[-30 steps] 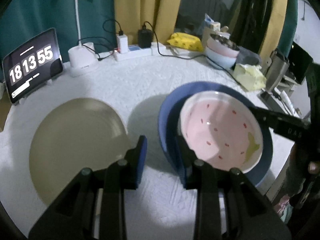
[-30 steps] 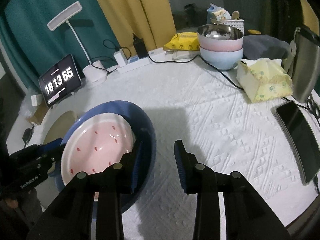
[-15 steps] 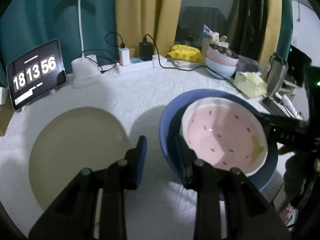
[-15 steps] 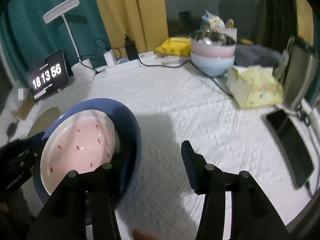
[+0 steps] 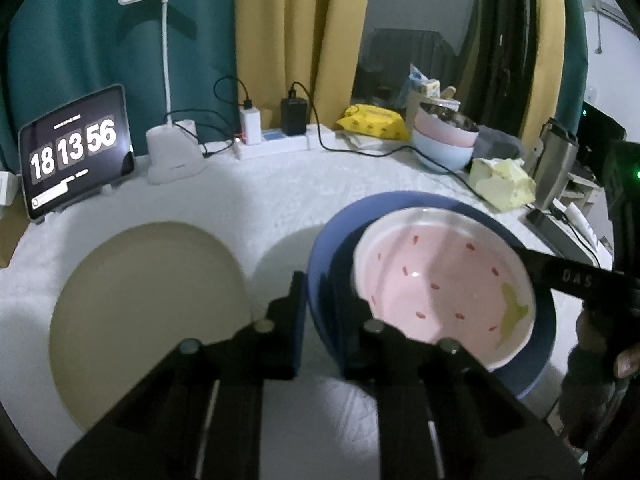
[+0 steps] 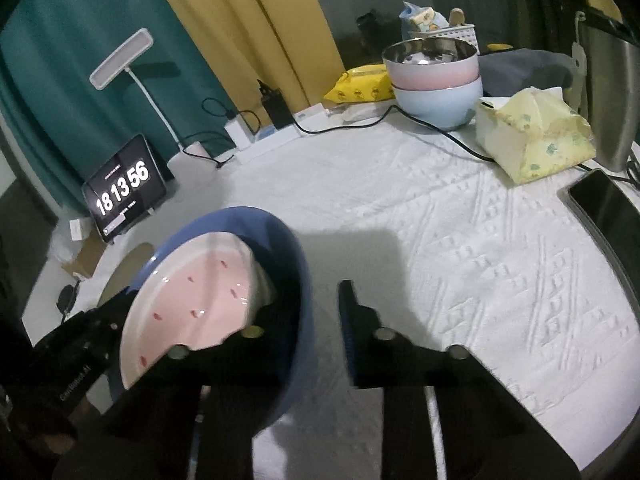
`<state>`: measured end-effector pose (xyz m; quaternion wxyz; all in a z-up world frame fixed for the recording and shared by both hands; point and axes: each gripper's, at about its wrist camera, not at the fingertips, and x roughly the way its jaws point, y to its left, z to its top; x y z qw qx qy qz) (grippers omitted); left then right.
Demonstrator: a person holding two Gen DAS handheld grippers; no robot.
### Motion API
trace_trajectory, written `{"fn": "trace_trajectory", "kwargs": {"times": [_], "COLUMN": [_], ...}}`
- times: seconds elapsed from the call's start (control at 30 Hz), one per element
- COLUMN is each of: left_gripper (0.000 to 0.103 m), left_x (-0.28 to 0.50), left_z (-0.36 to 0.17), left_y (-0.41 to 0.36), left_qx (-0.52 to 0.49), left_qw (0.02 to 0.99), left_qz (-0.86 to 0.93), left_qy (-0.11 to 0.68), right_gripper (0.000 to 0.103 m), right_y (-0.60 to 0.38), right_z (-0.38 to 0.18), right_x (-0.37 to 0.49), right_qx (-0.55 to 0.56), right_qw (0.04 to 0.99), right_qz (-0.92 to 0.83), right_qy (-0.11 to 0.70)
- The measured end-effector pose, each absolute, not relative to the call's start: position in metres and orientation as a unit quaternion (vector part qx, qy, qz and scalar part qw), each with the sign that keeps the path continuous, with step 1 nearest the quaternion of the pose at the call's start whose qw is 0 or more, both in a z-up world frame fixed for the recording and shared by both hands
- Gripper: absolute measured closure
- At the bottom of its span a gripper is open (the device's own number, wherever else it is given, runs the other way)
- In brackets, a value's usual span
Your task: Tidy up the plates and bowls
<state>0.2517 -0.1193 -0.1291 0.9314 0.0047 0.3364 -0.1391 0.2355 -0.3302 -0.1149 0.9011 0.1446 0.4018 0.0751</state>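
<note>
Left tool (image 5: 316, 300), two stacked plates (image 5: 440, 292)

Home room, curtains (image 5: 296, 40), desk lamp (image 5: 168, 32), clothed table (image 6: 460, 240)

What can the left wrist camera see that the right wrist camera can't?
Only the left wrist view shows the whole round beige plate lying flat on the white tablecloth. Only the right wrist view shows the dark flat phone at the table's edge. Both show the blue bowl holding the pink speckled bowl, the tablet clock, the white desk lamp and the stacked pink and pale blue bowls. The left tongs straddle the blue bowl's rim.
</note>
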Motion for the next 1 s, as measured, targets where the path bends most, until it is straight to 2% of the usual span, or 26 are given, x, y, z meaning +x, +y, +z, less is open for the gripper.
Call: {"fn": "trace_trajectory", "kwargs": {"times": [0.03, 1.0], "left_gripper": [0.092, 0.094], "left_x": [0.252, 0.247], "left_z": [-0.129, -0.115], "left_y": [-0.118, -0.102], "left_qx": [0.000, -0.036], "left_qw": [0.931, 0.932], "left_qz": [-0.141, -0.154], "left_qy": [0.338, 0.325], "right_gripper": [0.095, 0.095], "right_y": [-0.327, -0.312], "right_z": [-0.113, -0.090], "right_x": [0.236, 0.230], "right_qx": [0.144, 0.159], "right_qw": [0.902, 0.906], "right_qz": [0.076, 0.054], "right_qy": [0.401, 0.388]}}
